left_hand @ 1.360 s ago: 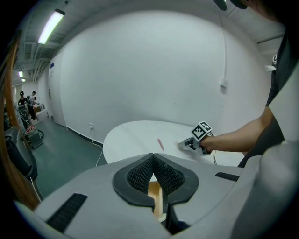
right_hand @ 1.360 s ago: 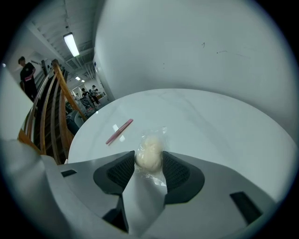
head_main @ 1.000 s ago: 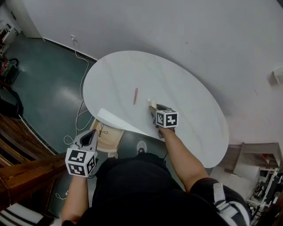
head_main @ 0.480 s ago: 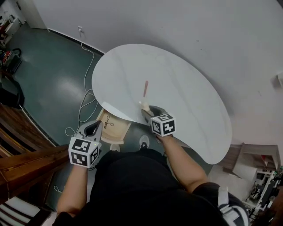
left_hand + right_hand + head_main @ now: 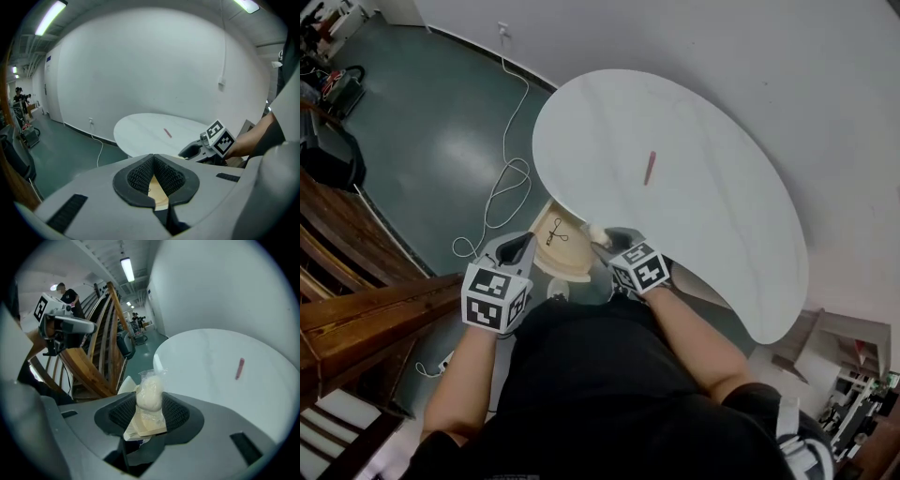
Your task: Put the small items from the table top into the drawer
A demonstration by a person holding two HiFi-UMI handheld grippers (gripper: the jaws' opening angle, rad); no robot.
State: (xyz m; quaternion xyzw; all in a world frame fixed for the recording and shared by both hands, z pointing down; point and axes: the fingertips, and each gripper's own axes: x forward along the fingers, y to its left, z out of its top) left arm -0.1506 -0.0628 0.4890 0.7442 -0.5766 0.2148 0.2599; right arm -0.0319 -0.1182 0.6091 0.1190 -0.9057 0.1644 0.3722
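Observation:
My right gripper [image 5: 602, 240] is shut on a pale bun wrapped in clear plastic [image 5: 149, 393], and it hangs at the table's near edge just right of the open wooden drawer [image 5: 572, 259]. A small black item [image 5: 556, 232] lies in the drawer. A red stick-like item [image 5: 649, 167] rests on the white oval table [image 5: 712, 197], and it shows as the same red stick [image 5: 240, 368] in the right gripper view. My left gripper [image 5: 523, 244] hovers left of the drawer, its pads [image 5: 140, 174] meeting at the tips with nothing held.
A white cable [image 5: 511, 178] runs over the dark green floor left of the table. A wooden stair rail [image 5: 366, 319] stands close on my left. The white wall runs behind the table. The person's shoe [image 5: 556, 292] shows below the drawer.
The right gripper has carried the wrapped bun off the table top, back to the near edge beside the drawer. The left gripper has come up closer to the drawer. The red stick stays put.

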